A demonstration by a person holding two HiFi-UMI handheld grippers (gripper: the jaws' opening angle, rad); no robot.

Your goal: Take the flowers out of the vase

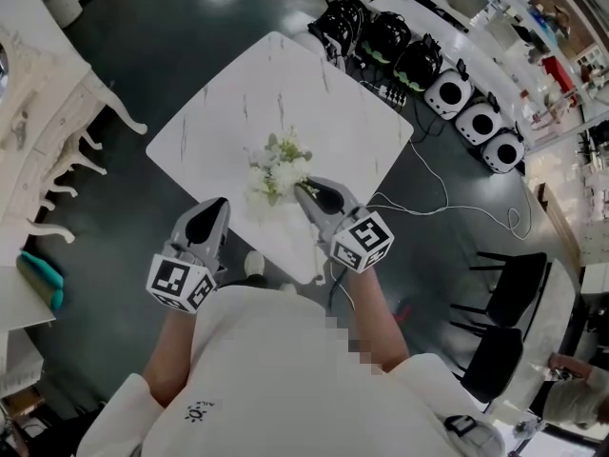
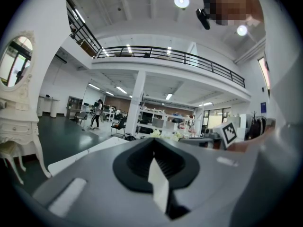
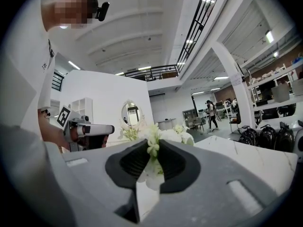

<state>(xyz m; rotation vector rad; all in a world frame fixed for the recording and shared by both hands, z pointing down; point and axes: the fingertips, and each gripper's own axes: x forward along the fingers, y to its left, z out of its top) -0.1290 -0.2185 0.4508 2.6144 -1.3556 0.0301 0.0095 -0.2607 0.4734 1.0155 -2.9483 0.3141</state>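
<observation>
- Right gripper view is showing the right gripper (image 3: 154, 145) with its two jaws squeezed nearly together. They are pinching the white flowers (image 3: 163, 135) between them.
- The flowers are poking up out of the thin slit between the jaws, with little green buds and white petals on top.
- Head view is showing the same bunch sitting on the white table (image 1: 238, 93), near the edge closest to the person. The tip of the right gripper is touching the side of the bunch.
- I am not seeing the vase clearly in any view. The flowers and the gripper are covering the spot where it would be standing.
- The left gripper (image 2: 154, 144) is waiting by the near edge of the table, off to the side of the flowers and not touching them. Its jaws are closed together with nothing between them.
- I am guessing the step in hand is the grab. The right gripper is taking hold of the flowers, and they are not lifted out yet.
- The next move, I think, is calling for a slow pull straight up, so the stems are sliding out without tipping the vase.
- The squeeze is needing to be firm but gentle, because thin stems can slip out or get squashed.
- The free left gripper could be helping by steadying the vase if it starts coming up too.
</observation>
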